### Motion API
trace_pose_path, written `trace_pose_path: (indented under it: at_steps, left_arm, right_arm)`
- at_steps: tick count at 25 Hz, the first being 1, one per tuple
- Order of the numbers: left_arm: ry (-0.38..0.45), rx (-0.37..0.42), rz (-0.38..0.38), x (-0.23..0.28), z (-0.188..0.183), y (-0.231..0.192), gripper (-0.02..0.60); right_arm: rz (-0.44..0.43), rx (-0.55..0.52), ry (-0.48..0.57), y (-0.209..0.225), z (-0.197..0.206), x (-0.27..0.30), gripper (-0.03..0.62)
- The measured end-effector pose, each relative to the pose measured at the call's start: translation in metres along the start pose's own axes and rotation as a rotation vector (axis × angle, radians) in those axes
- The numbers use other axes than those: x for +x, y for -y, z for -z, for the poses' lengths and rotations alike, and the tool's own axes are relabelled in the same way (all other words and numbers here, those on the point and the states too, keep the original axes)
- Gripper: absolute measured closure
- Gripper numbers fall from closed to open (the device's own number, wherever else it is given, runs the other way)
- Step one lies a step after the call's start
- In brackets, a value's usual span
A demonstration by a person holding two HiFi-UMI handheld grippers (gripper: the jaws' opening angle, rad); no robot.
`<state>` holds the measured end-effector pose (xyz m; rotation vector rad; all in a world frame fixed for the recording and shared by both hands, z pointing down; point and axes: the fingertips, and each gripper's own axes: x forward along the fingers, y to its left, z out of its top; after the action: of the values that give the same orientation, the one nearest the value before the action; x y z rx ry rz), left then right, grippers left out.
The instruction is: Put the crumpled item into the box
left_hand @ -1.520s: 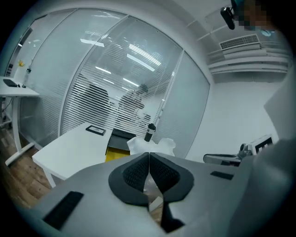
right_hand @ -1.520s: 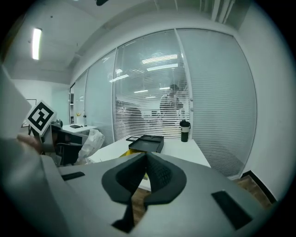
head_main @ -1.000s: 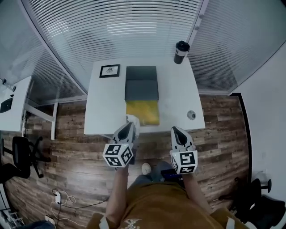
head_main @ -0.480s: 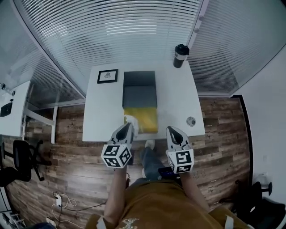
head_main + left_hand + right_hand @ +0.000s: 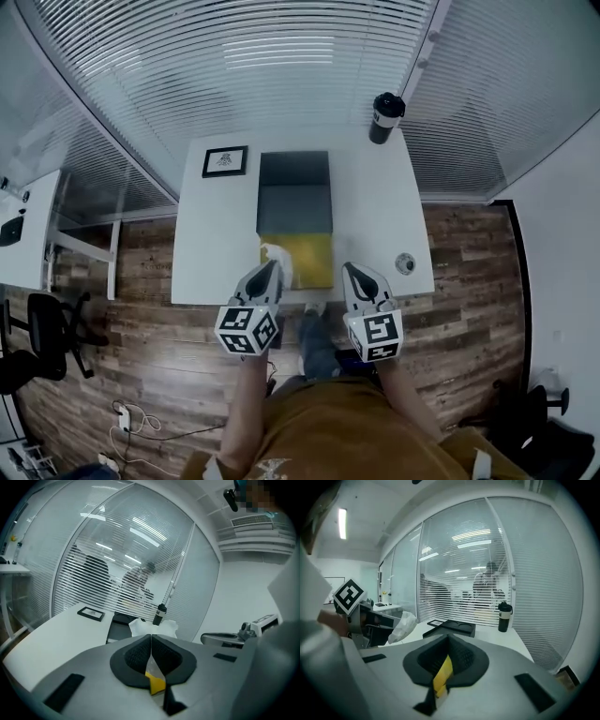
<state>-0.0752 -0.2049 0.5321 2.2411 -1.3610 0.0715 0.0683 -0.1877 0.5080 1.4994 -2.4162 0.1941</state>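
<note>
My left gripper (image 5: 270, 269) is shut on a white crumpled item (image 5: 277, 257), which hangs over the near left corner of the box (image 5: 294, 208). The box is long, dark grey at the far end and yellow at the near end, and lies on the white table (image 5: 211, 230). In the left gripper view the crumpled item (image 5: 152, 628) sticks out past the shut jaws of the left gripper (image 5: 151, 636). My right gripper (image 5: 357, 275) is shut and empty at the table's near edge, right of the box. The right gripper view shows the right gripper (image 5: 448, 638), the crumpled item (image 5: 403, 626) and the box (image 5: 453, 628).
A framed picture (image 5: 225, 160) lies at the table's far left. A black tumbler (image 5: 385, 116) stands at the far right corner. A small round object (image 5: 404, 263) sits near the front right. Glass walls with blinds stand behind the table. Another desk (image 5: 23, 234) is to the left.
Both grippers have come forward toward the table's near edge. The crumpled item, held throughout, has moved onto the yellow end's left corner. The right gripper has drawn closer to the box.
</note>
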Motion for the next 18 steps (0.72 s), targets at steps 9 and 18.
trace_pose_path:
  at_steps: [9,18]
  left_arm:
    - [-0.037,-0.010,-0.003,0.021,0.008,-0.007,0.554]
    - [-0.113,-0.021,-0.019,0.034,0.034,-0.020,0.555]
  right_arm:
    - [-0.054,0.006,-0.062,-0.002,0.017,0.025,0.582]
    - [-0.083,0.015,-0.127,-0.004,0.042,0.041,0.582]
